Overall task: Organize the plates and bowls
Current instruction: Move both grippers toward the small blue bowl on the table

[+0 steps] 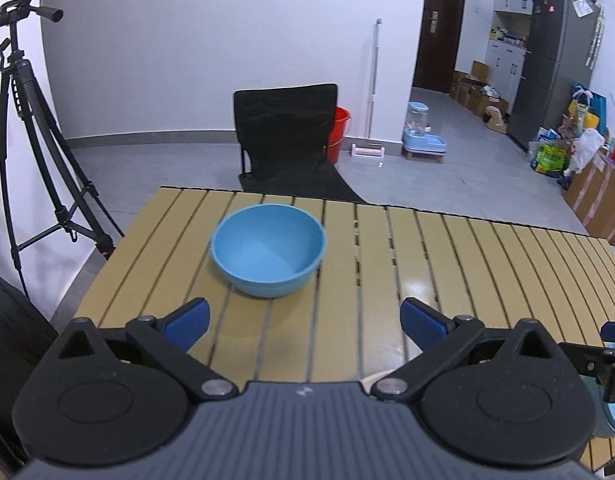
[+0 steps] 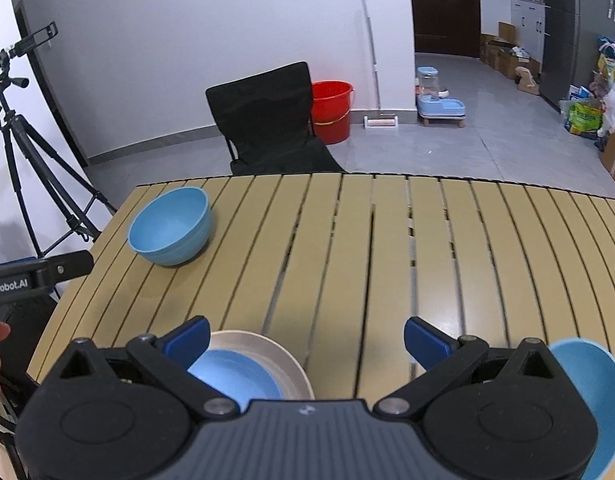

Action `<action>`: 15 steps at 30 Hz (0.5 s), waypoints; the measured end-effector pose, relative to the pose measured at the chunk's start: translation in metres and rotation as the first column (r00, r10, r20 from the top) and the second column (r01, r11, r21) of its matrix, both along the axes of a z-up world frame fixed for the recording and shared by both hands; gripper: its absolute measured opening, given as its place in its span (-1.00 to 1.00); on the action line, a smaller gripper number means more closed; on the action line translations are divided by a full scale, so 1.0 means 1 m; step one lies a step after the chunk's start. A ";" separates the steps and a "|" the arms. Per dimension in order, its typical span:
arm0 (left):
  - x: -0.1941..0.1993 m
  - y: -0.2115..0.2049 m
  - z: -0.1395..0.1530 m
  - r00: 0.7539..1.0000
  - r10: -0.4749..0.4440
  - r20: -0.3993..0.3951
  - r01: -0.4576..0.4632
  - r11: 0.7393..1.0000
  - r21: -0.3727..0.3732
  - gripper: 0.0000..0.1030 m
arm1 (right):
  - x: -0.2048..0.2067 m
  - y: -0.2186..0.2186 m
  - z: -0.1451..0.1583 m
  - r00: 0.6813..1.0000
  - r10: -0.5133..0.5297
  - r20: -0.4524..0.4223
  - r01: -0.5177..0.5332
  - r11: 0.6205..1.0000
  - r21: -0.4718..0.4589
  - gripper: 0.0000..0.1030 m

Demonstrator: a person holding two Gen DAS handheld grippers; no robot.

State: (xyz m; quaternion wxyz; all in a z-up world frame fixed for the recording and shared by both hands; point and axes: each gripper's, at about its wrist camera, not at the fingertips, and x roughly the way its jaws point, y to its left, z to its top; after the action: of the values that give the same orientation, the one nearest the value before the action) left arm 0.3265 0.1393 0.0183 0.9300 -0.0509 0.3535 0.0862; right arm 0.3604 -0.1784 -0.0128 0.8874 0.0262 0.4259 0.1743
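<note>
Left wrist view: your left gripper (image 1: 303, 314) has its blue-padded fingers (image 1: 189, 322) spread wide, holding nothing and touching nothing, hanging above the slatted table (image 1: 447, 264). Straight ahead of it, near but apart from the fingertips, a blue bowl (image 1: 268, 249) stands upright on the slats toward the table's far left part. In the right wrist view, your right gripper (image 2: 306, 338) is just as wide apart and empty, over the near edge of the table. Below its left finger lies a white plate (image 2: 285, 364) with a blue dish (image 2: 237, 376) resting inside it, both partly hidden by the gripper body; whether the finger touches them you cannot tell. At its right side a second blue bowl (image 2: 597, 396) shows, tilted on edge, mostly hidden. The upright blue bowl sits well apart, at the far left corner. Beyond the table stand a black chair (image 2: 267, 120), a red bucket (image 2: 333, 110) and a tripod (image 1: 25, 120).
</note>
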 end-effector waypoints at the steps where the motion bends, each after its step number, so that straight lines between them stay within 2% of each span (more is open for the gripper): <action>1: 0.003 0.004 -0.001 1.000 0.005 -0.002 -0.005 1.000 -0.001 1.00 | 0.003 0.005 -0.001 1.000 0.005 -0.001 -0.005 1.000 0.001 1.00; 15: 0.047 0.068 -0.031 0.996 0.075 -0.052 -0.077 0.997 -0.032 1.00 | 0.061 0.084 -0.015 0.995 0.097 -0.019 -0.097 0.995 -0.016 1.00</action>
State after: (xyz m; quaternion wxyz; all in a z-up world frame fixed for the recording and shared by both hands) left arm 0.3738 0.2074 -0.0125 0.9158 -0.0778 0.3762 0.1169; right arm 0.4211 -0.0939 -0.0281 0.8741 -0.0005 0.4364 0.2133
